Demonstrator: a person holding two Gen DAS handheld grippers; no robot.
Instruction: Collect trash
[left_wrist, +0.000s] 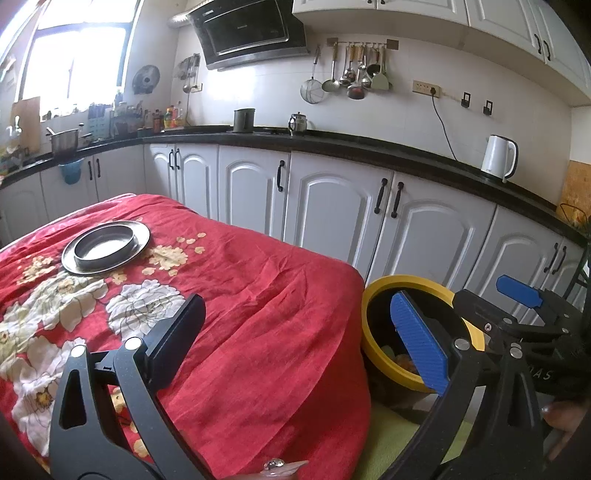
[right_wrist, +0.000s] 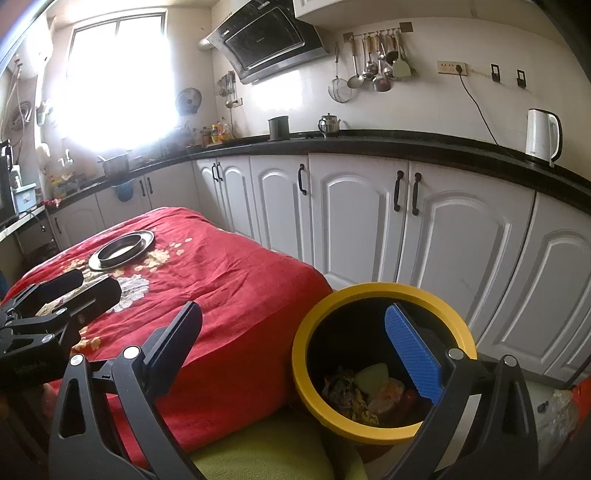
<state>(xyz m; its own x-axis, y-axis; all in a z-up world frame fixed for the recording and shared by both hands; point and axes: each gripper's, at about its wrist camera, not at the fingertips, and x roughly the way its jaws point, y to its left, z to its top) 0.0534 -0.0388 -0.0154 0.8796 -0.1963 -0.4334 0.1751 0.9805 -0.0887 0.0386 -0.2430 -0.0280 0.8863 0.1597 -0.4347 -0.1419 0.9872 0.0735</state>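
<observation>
A black trash bin with a yellow rim (right_wrist: 384, 432) stands beside the red-clothed table (right_wrist: 236, 295); it shows in the left wrist view too (left_wrist: 369, 295). Several scraps of trash (right_wrist: 365, 391) lie inside it. My right gripper (right_wrist: 295, 343) is open and empty, its blue pad over the bin's mouth. My left gripper (left_wrist: 299, 332) is open and empty, held above the table's right end. The left gripper also shows at the left of the right wrist view (right_wrist: 79, 290), and the right gripper at the right of the left wrist view (left_wrist: 517, 291).
A metal plate with a shallow dish on it (left_wrist: 106, 246) sits at the table's far end. White cabinets (left_wrist: 332, 218) under a black counter run behind, with a white kettle (left_wrist: 498, 157). A green cushion (right_wrist: 266, 450) lies below the grippers.
</observation>
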